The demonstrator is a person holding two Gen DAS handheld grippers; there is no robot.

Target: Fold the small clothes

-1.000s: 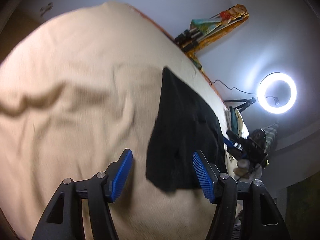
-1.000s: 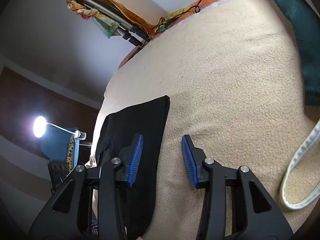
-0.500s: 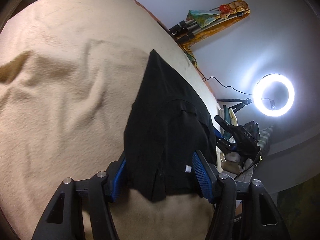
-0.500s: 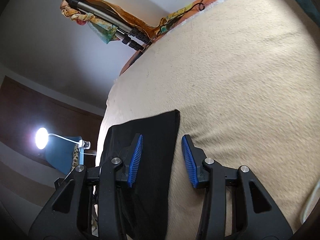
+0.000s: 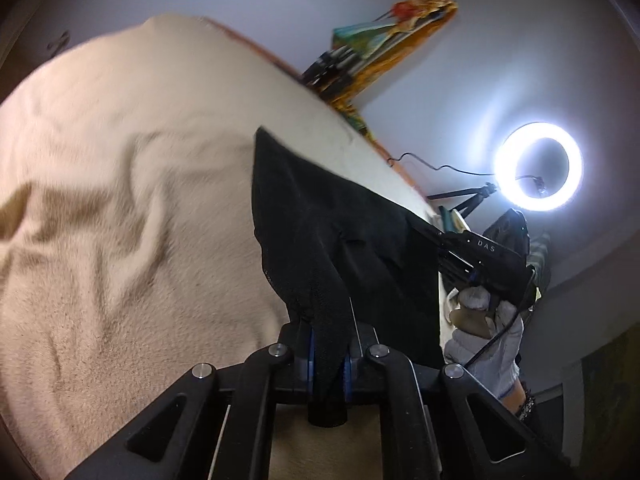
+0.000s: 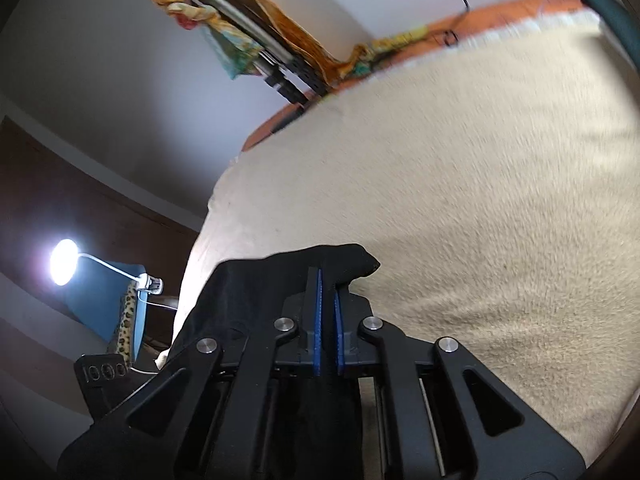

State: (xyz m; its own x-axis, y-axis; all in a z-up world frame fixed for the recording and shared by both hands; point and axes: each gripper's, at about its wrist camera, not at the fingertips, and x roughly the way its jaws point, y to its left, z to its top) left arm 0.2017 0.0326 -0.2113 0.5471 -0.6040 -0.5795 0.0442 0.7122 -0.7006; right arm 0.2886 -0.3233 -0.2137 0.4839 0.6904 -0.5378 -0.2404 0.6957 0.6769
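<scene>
A small black garment (image 5: pixel 340 232) lies on a beige blanket (image 5: pixel 120 160), lifted at its near edge. My left gripper (image 5: pixel 328 344) is closing its blue pads on a bunched fold of that edge, and the cloth is pinched between them. In the right wrist view my right gripper (image 6: pixel 328 280) is closing on another corner of the black garment (image 6: pixel 260 280), with cloth between its pads. A white-gloved hand (image 5: pixel 488 332) holds the right tool at the garment's far side.
The beige blanket (image 6: pixel 480 200) covers a bed and is wrinkled on the left. A ring light (image 5: pixel 538 166) glows beyond the bed's edge. A cloth-wrapped tripod bundle (image 5: pixel 360 64) leans on the wall. A desk lamp (image 6: pixel 64 262) and a teal cloth (image 6: pixel 612 12) sit at the margins.
Both grippers moved onto the black garment's near edge and went from open to pinched on it. The edge now rises off the blanket.
</scene>
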